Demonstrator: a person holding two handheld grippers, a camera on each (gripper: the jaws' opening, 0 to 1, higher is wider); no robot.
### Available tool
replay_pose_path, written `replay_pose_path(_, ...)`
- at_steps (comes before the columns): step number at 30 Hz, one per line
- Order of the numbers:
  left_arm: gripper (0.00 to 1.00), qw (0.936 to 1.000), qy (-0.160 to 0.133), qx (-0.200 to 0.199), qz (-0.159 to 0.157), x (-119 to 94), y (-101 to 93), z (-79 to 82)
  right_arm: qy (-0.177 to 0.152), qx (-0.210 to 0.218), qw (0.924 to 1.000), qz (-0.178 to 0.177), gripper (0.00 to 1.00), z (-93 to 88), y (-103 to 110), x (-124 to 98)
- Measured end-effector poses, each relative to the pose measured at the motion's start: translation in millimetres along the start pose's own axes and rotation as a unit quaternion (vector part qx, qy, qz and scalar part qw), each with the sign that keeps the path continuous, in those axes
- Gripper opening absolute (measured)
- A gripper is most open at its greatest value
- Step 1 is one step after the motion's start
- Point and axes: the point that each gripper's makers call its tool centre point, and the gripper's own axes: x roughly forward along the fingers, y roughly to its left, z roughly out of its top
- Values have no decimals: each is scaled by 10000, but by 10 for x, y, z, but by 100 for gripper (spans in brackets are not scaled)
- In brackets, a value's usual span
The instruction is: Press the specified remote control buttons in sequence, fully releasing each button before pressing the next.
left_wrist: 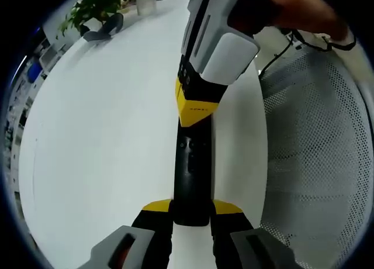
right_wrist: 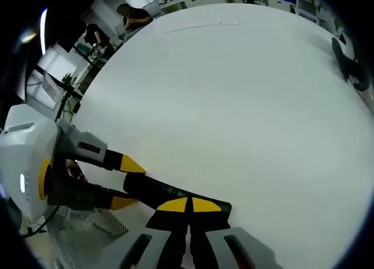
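Left claw (left_wrist: 191,216) pinching remote (left_wrist: 191,175) at 6 o'clock; right claw (right_wrist: 188,206) pressed together on it. Risk: slipping sideways under pressure, hitting wrong button.

The slim black remote control (left_wrist: 190,175) (right_wrist: 169,194) lies flat on the white table.

The remote (left_wrist: 190,181) lies on the surface (left_wrist: 105,140), near its edge. The left tool (left_wrist: 191,222) holds one end of it; the right tool (right_wrist: 188,206) meets its other end. A plant (left_wrist: 96,6) stands at the far edge.
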Motion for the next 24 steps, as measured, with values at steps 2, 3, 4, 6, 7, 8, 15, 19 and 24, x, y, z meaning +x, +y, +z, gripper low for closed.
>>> replay_pose_path(2,22,10000,-2,0,0,0,0,0,10,-42,10000,-18,0,2,-1,1)
replay_pose_path(3,22,10000,-3,-1,0,0,0,-1,14,-48,10000,-19,0,0,0,-2)
replay_pose_path(4,22,10000,-3,0,0,1,0,-1,34,-39,10000,8,0,-12,16,-9)
replay_pose_path(6,22,10000,-5,-10,-5,2,1,-1,29,-15,10000,61,0,-16,39,-13)
replay_pose_path(7,22,10000,-5,-11,-6,3,3,-1,31,-7,10000,77,0,-19,47,-15)
replay_pose_path(8,22,10000,-7,-14,-7,4,3,-1,47,-11,9999,90,0,-31,57,-21)
replay_pose_path(15,22,10000,-22,-26,-1,6,0,0,66,28,9997,226,0,-31,111,-18)
replay_pose_path(19,22,10000,-38,-40,-3,5,0,-2,145,8,9996,255,0,-64,132,3)
replay_pose_path(24,22,10000,-57,-49,-10,5,-1,-1,174,4,9996,228,0,-68,128,13)
